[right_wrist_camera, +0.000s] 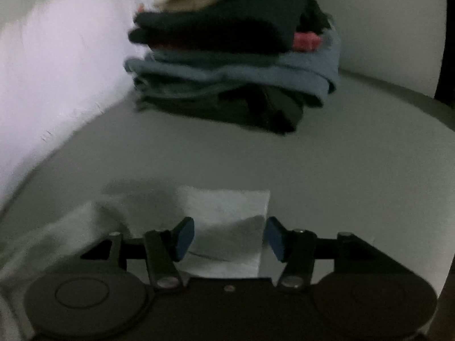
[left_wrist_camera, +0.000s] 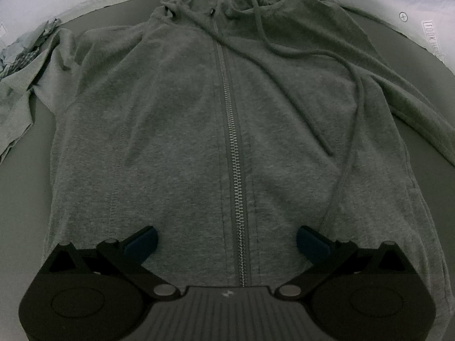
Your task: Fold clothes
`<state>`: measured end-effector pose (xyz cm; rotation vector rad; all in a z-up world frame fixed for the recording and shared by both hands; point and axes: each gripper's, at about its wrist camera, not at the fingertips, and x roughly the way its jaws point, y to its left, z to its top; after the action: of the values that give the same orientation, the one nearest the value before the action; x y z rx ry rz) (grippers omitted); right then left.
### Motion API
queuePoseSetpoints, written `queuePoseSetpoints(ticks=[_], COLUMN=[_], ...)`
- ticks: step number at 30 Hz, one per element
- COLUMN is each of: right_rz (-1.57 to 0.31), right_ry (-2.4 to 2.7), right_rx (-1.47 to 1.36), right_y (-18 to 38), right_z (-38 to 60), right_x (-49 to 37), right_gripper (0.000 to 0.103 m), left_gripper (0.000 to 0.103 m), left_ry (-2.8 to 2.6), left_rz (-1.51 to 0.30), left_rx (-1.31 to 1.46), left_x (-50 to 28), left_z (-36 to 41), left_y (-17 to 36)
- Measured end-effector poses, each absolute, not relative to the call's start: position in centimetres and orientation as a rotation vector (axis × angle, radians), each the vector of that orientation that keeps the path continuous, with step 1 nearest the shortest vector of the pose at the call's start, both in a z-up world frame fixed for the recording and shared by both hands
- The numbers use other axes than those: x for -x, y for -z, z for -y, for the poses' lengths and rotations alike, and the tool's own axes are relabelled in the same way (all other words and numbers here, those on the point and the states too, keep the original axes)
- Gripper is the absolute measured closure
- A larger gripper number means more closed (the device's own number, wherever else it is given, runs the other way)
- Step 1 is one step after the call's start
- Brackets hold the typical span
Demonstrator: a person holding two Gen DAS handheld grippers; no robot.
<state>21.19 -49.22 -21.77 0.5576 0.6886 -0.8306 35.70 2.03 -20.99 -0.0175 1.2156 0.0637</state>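
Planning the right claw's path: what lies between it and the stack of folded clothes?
Right wrist view: a white cloth under the right claw, then bare grey table up to the stack.

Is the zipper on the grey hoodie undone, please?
No, the zipper on the grey hoodie runs closed from hem to collar in the left wrist view.

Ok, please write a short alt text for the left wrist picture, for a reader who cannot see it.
A grey zip-up hoodie lies flat and face up on a grey table, zipper closed, hood at the far end. The open left hand-held gripper hovers over its bottom hem, holding nothing. More crumpled clothes lie at the far left.
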Motion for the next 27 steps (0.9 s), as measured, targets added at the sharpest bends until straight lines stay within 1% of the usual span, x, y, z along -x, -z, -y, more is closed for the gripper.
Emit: queuePoseSetpoints(ticks=[3,4,5,7,15,18,21,23,25,27], right_rz=[-0.73,-0.735,-0.74,-0.749,-0.73,-0.783,-0.851,-0.856,-0.807,-0.784], right_ry=[0.826,0.814,0.803,0.779,0.879,0.881,0.883,0.886,0.854,0.773], right_rx=[-0.518,-0.501,-0.485,-0.453,-0.185,-0.187,-0.167,-0.105,-0.083,-0.109], right_y=[22.4,22.4,22.4,22.4,20.1,21.2,22.1,21.6,20.7,20.0], right_z=[49.0,48.8,48.7,48.3,50.5,51.7,51.8,50.6,49.0,47.2], right_x=[-21.8,-21.8,-21.9,-22.1,-20.5,-21.1,-21.9,-22.0,-21.4,-20.8], right_gripper=[0.048,0.056,0.075,0.097,0.098,0.097,0.089,0.068,0.06,0.06], left_gripper=[0.0,0.0,0.0,0.0,0.0,0.0,0.0,0.0,0.0,0.0], left_ry=[-0.066,-0.066,-0.067,-0.067,-0.06,-0.048,-0.035,-0.065,-0.104,-0.163], left_rz=[-1.204,-1.201,-1.195,-1.187,-1.191,-1.188,-1.174,-1.142,-1.1,-1.049], left_rx=[0.019,0.019,0.019,0.019,0.018,0.018,0.026,0.047,0.066,0.057], left_x=[-35.1,-35.0,-34.8,-34.5,-34.3,-34.2,-33.4,-32.3,-30.8,-28.6], left_z=[-2.0,-2.0,-1.9,-2.0,-2.1,-2.5,-3.3,-4.4,-5.9,-7.8], left_y=[20.9,20.8,20.8,20.8,20.5,20.3,19.8,19.0,18.0,16.9])
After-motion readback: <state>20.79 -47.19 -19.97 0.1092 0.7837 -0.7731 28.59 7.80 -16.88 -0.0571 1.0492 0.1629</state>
